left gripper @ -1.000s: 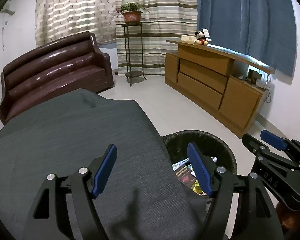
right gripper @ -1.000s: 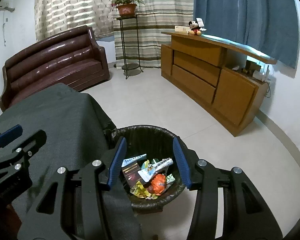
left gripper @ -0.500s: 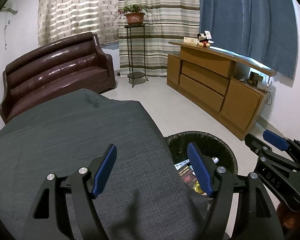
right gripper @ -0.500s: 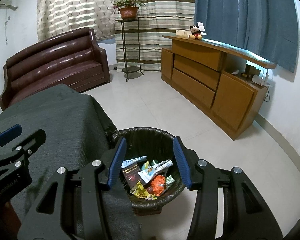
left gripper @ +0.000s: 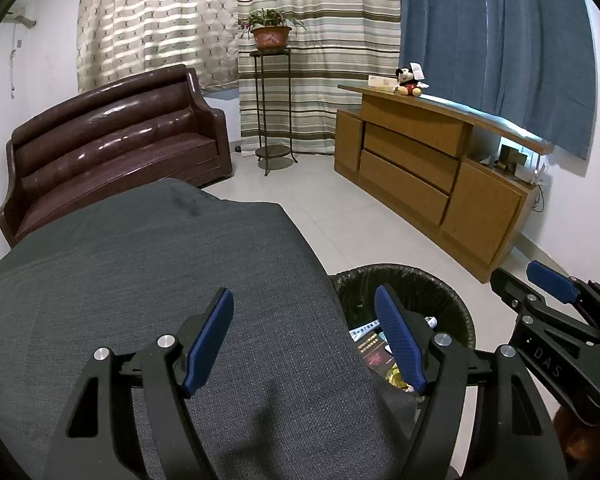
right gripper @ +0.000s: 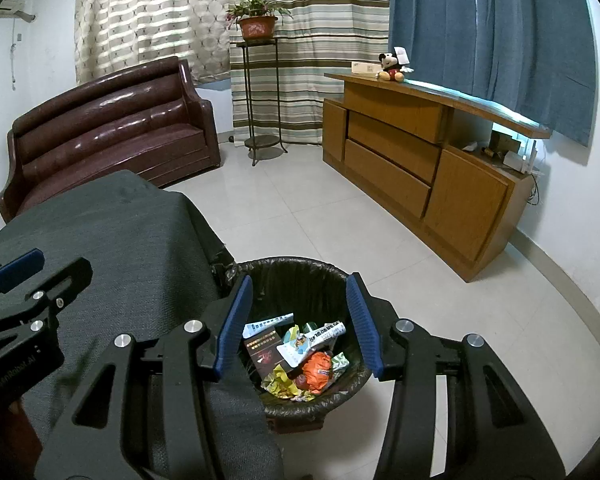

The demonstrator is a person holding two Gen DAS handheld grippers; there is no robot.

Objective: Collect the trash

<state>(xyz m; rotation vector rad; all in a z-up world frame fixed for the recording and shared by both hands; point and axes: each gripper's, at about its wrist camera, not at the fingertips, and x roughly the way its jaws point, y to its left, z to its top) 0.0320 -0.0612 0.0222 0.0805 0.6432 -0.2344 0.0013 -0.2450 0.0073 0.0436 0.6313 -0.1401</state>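
Note:
A black-lined trash bin (right gripper: 288, 263) stands on the floor beside the grey-clothed table (right gripper: 120, 240). It holds several wrappers: an orange one (right gripper: 318, 366), a white printed one (right gripper: 324, 334) and a dark flat packet (right gripper: 265, 350). My right gripper (right gripper: 299, 320) hangs open above the bin with nothing between its blue pads. My left gripper (left gripper: 304, 336) is open and empty over the table's grey cloth (left gripper: 140, 280), just left of the bin (left gripper: 400, 273). Each gripper shows at the edge of the other's view: the right gripper (left gripper: 520, 276) and the left gripper (right gripper: 48, 270).
A brown leather sofa (left gripper: 112, 152) stands behind the table. A metal stand with a potted plant (left gripper: 270, 34) is at the striped curtain. A wooden sideboard (left gripper: 428, 172) with a plush toy (left gripper: 408, 82) lines the right wall. Pale tiled floor (right gripper: 312, 208) lies between them.

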